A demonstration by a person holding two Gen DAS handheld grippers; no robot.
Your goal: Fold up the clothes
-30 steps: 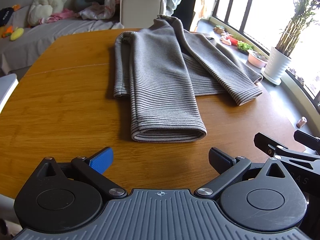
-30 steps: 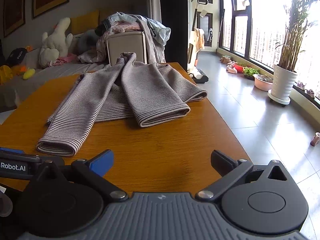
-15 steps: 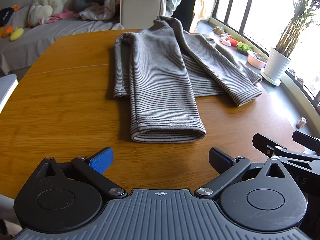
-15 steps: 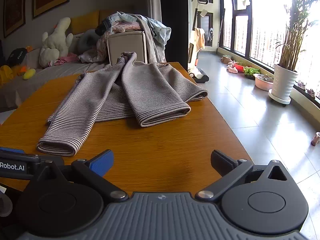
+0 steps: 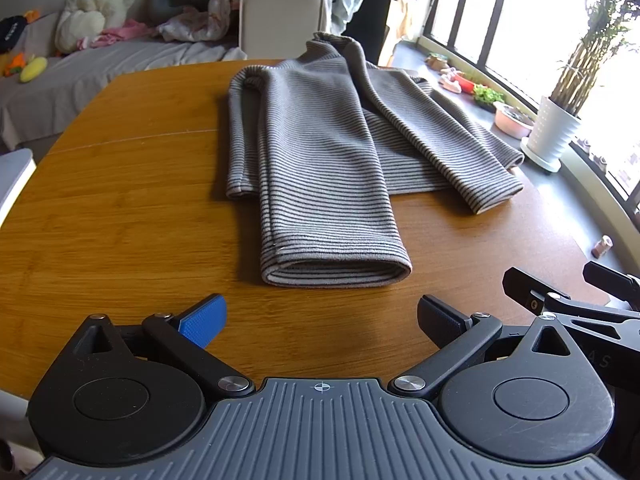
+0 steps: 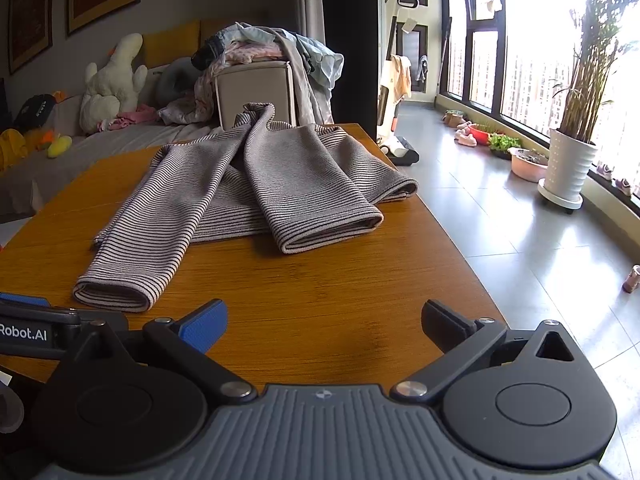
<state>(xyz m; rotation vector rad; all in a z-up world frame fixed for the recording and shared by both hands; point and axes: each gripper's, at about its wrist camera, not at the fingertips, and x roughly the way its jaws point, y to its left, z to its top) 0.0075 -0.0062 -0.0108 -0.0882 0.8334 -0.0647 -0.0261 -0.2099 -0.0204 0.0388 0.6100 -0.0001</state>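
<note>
Striped knit sweater point(image 5: 320, 152) on worktop point(image 5: 120, 208), sleeves folded in; looks soft, limp, light. Both claws, left claw point(image 5: 320, 320) and right claw point(image 6: 324, 322), released, empty. Best pinch at the near sleeve cuffs or hem edge.

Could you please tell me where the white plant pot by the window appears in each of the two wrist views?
Left wrist view: white plant pot at the right edge, above mid-height, beyond the table.
Right wrist view: at the right, mid-height, on the floor by the window.
Shared landmark: the striped sweater.
</note>
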